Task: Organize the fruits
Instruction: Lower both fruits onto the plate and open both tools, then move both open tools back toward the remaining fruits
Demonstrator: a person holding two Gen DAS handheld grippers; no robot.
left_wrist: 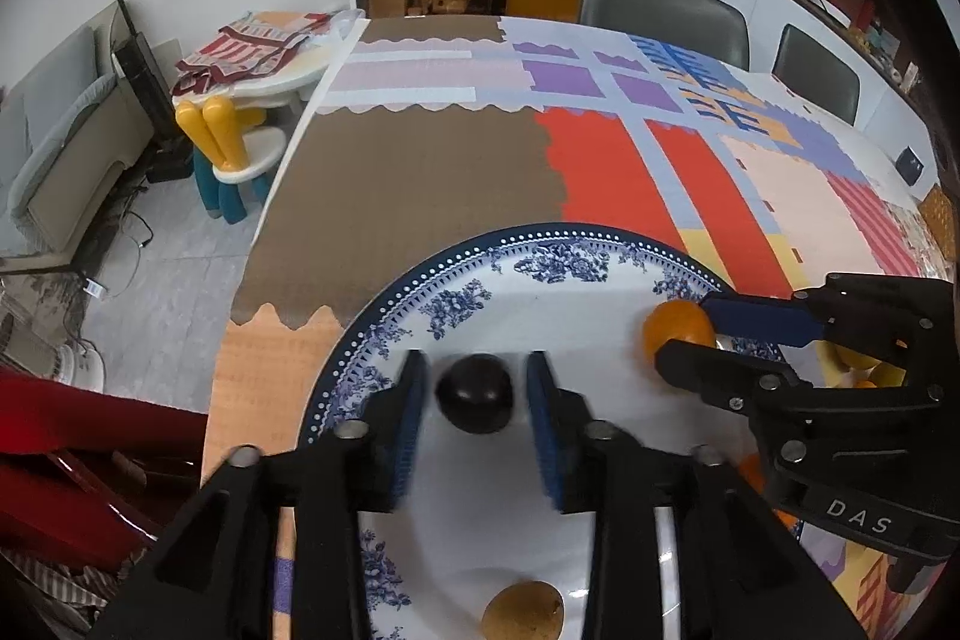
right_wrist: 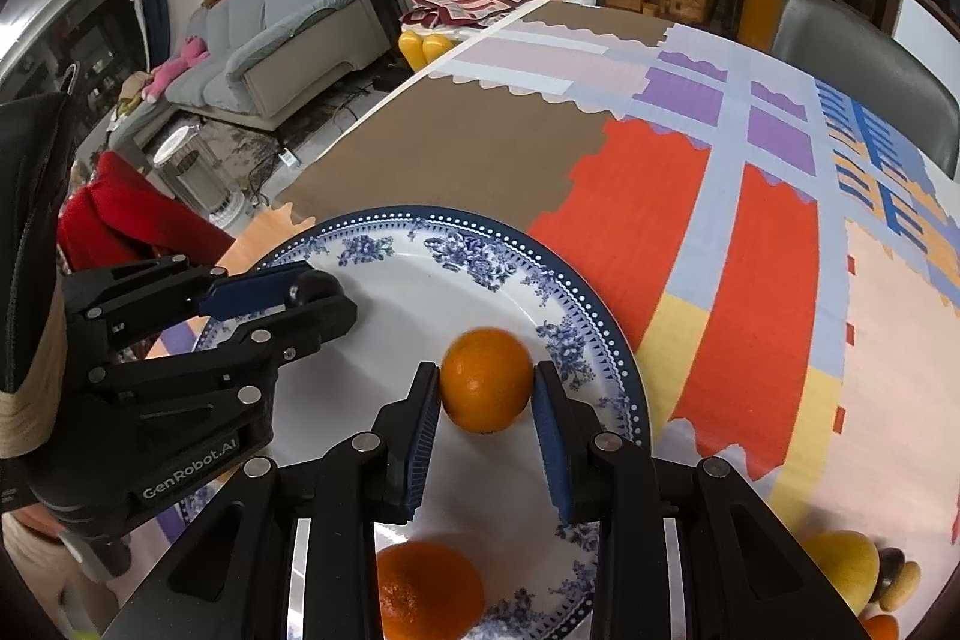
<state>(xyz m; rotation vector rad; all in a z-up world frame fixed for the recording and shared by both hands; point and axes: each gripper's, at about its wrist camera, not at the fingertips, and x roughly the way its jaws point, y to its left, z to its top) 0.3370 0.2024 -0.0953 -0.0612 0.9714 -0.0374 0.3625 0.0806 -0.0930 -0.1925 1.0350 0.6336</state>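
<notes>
On the patchwork tablecloth (left_wrist: 420,172) sits a blue-and-white floral plate (left_wrist: 456,304), and both grippers work over it; the left gripper (left_wrist: 477,391) has its blue-padded fingers (left_wrist: 411,412) spread to either side of a dark round fruit (left_wrist: 475,393) lying on the plate, with a gap showing between each pad and the fruit, so its jaws stand open around it; a brownish fruit (left_wrist: 523,611) lies on the plate nearer the left wrist camera, between the finger arms; the right gripper (right_wrist: 486,388) has its pads (right_wrist: 423,418) pressed against both sides of an orange (right_wrist: 486,379) near the plate's right rim, clamped on it; a second orange (right_wrist: 429,589) rests on the plate closer to the right wrist camera; off the plate, at the lower right of the right wrist view, a yellow fruit (right_wrist: 843,562) and some smaller fruits (right_wrist: 897,577) lie on the cloth.
</notes>
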